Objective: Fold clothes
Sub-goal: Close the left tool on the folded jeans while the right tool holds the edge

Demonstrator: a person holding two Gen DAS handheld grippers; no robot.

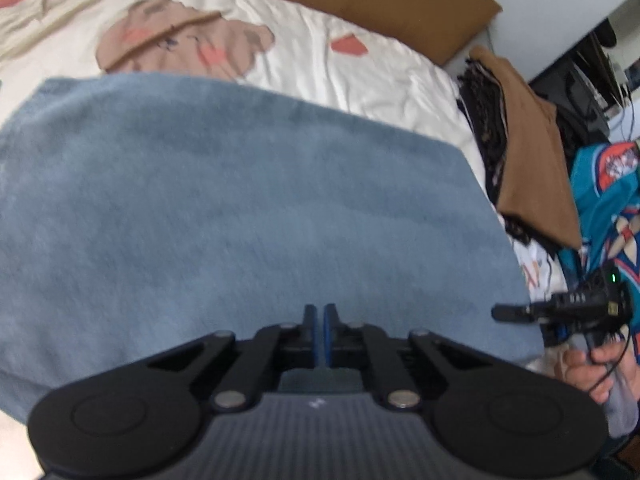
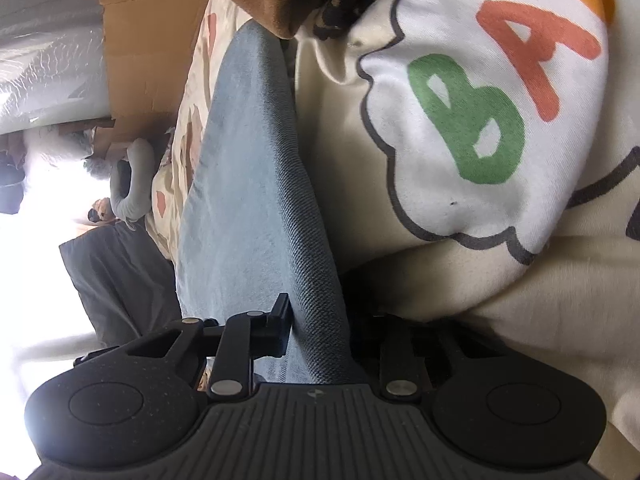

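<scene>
black left gripper (image 1: 319,314), jaws closed and empty, hovers over flat blue-grey terry cloth (image 1: 240,200); right gripper (image 2: 316,320) pinches its right-hand edge.

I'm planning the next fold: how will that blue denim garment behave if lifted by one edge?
The blue denim garment will probably drape and sag: it lies flat, following the cream printed bedcover. Its twill weave looks thick, so likely heavyish, holding a crease. It seems grippy, with the right claw around its folded edge.

Bed, cream printed cover (image 1: 360,76); blue cloth (image 1: 240,208) spread flat; brown-black pile (image 1: 528,160) beside.
</scene>
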